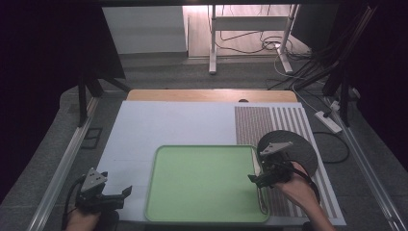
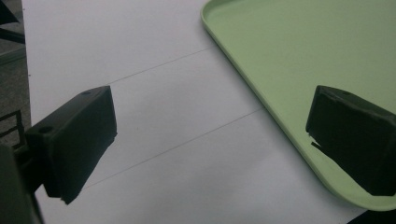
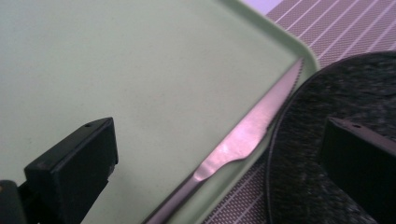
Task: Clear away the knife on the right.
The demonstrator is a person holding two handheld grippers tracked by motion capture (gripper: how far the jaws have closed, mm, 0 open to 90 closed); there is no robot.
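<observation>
A light green tray [image 1: 202, 185] lies at the front middle of the table. A steel knife [image 3: 247, 135] with a serrated blade rests along the inside of the tray's right rim [image 1: 262, 199]. My right gripper [image 1: 255, 180] hovers open over that rim [image 3: 222, 126]; the knife runs between its jaws, untouched, and one jaw is above the black round plate [image 3: 327, 93]. My left gripper [image 1: 126, 193] stands open at the tray's left [image 2: 212, 100], over the white sheet [image 2: 154, 107], with one jaw above the tray's rim [image 2: 261, 93]. Nothing is held.
The black round plate [image 1: 296, 147] sits on a brown striped placemat [image 1: 260, 122] at the right, touching the tray's corner. The white sheet [image 1: 168, 125] covers the table's far and left parts. Cables and a power strip [image 1: 329, 120] lie on the floor beyond.
</observation>
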